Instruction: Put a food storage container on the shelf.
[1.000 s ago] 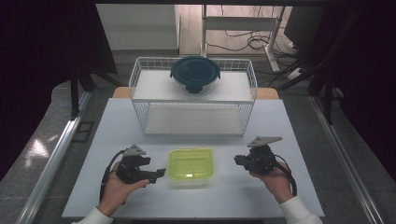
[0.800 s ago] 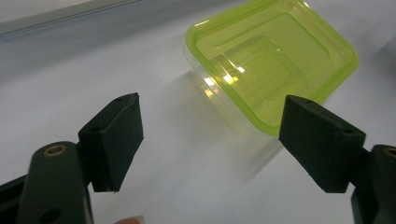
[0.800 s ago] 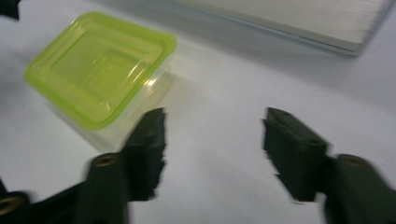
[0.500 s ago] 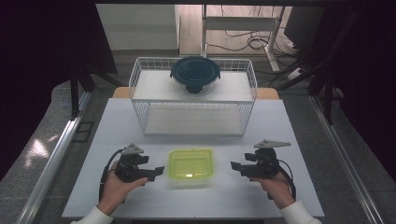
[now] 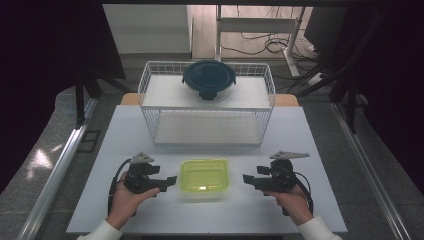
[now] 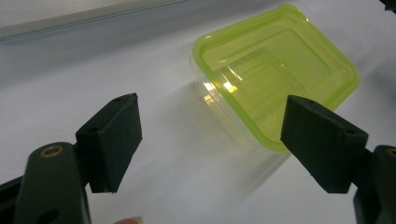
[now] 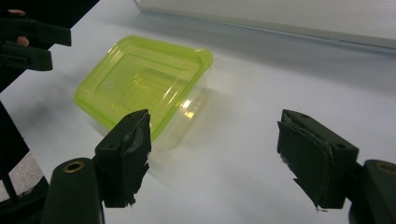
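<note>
- Green-lidded container [image 5: 204,177] sits flat on the white table [image 5: 310,135], near its front edge, midway between the two grippers.
- Left gripper [image 5: 169,181] is just beside the container's left side, its jaws spread wide with nothing between them; in the left gripper view the container [image 6: 275,70] lies ahead of the pads, untouched.
- Right gripper [image 5: 248,179] is a little off the container's right side; its jaws have just been opening and stand wide apart and empty.
- Wire basket [image 5: 150,107] stands farther back, a dark-lidded round bowl [image 5: 209,79] resting on top of it.
</note>
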Available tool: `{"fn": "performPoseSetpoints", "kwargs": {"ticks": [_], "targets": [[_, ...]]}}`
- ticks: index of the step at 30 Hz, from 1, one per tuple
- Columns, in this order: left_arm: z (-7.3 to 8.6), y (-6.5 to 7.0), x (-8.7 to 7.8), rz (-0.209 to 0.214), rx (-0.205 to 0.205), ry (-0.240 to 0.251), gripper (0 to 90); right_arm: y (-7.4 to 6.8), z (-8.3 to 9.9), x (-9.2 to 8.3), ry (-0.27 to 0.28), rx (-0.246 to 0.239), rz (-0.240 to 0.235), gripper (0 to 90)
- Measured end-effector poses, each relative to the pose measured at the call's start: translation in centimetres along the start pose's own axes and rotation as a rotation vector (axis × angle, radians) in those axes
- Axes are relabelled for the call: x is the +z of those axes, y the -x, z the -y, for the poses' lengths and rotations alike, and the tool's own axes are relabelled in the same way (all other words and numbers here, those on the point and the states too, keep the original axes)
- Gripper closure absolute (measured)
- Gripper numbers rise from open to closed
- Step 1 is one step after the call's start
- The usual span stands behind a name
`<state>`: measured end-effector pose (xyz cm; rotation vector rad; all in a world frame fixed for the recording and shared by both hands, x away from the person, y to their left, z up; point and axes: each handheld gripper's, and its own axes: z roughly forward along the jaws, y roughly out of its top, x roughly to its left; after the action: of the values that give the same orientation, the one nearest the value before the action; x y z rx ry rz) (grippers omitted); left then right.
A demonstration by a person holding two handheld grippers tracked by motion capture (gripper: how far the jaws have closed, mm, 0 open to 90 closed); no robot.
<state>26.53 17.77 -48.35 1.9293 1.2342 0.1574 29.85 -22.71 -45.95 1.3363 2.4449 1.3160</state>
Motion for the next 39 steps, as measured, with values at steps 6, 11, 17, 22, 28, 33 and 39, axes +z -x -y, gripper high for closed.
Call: {"fn": "performPoseSetpoints", "kwargs": {"ticks": [6,11,17,22,28,33,39], "targets": [[-0.5,-0.3,0.4,0.035,-0.048,0.003,20.8,-0.6,0.0,0.7,-0.021,0.006,0.0,28.7],[-0.8,-0.4,1.4,0.062,-0.076,-0.012,22.2,-1.1,-0.2,1.7,-0.034,0.01,-0.024,30.1],[-1.2,-0.8,2.4,0.092,-0.111,-0.031,23.2,-1.2,-0.7,3.4,-0.067,0.036,-0.042,31.0],[-1.7,-1.4,3.1,0.118,-0.162,-0.033,24.7,-0.9,-1.3,4.8,-0.08,0.087,-0.063,31.6],[-1.8,-1.8,3.9,0.153,-0.209,-0.054,26.8,-1.3,-1.8,6.5,-0.105,0.103,-0.078,31.8],[-1.6,-1.9,4.3,0.168,-0.225,-0.062,28.2,-1.2,-1.7,7.0,-0.121,0.133,-0.09,32.0],[-1.4,-2.1,4.7,0.214,-0.273,-0.071,32.5,-0.9,-1.4,7.2,-0.133,0.169,-0.108,34.1]]}}
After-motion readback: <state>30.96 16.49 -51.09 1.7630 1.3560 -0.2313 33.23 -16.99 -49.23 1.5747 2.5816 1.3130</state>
